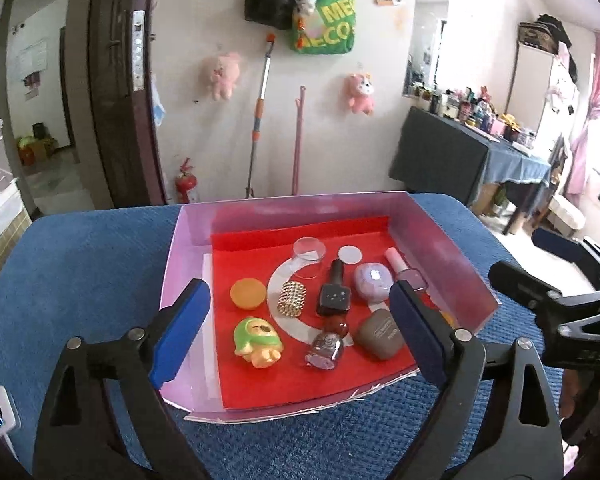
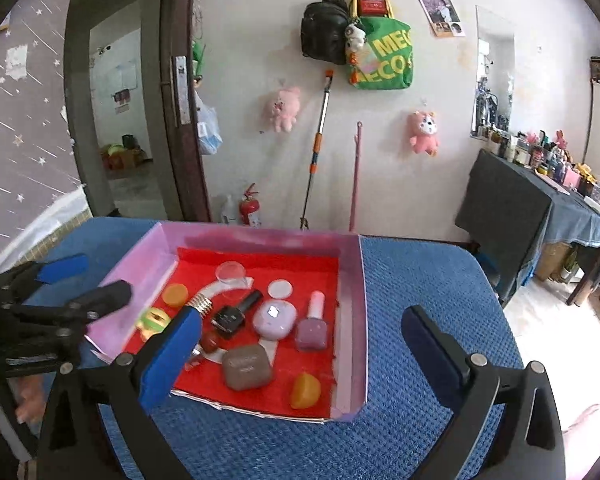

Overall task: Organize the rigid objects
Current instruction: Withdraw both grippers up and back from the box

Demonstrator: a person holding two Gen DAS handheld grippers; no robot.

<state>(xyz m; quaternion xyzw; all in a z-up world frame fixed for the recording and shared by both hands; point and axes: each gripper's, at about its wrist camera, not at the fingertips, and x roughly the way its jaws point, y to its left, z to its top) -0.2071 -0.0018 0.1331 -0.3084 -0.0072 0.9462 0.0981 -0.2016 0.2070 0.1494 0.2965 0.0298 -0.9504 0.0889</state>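
Note:
A pink box point(image 1: 440, 256) lined in red sits on the blue-covered table point(image 1: 80, 272). Inside lie a green-hooded toy figure point(image 1: 257, 342), an orange lid point(image 1: 247, 293), a gold studded cylinder point(image 1: 292, 298), a black polish bottle point(image 1: 334, 290), a lilac case point(image 1: 370, 278), a pink polish bottle point(image 1: 406, 272), a brown case point(image 1: 380, 332) and a glittery bottle point(image 1: 326, 348). My left gripper point(image 1: 300, 292) hovers open over the box's near side, holding nothing. My right gripper point(image 2: 302, 316) is open over the box's point(image 2: 352, 300) right part, also with nothing in it.
A clear cup point(image 1: 309, 254), a white disc point(image 1: 350, 255) and an orange piece point(image 2: 306, 390) also lie in the box. Beyond the table stand a wall with hung bags and plush toys, a fire extinguisher point(image 1: 185, 184), and a cluttered side table point(image 1: 480, 152) at right.

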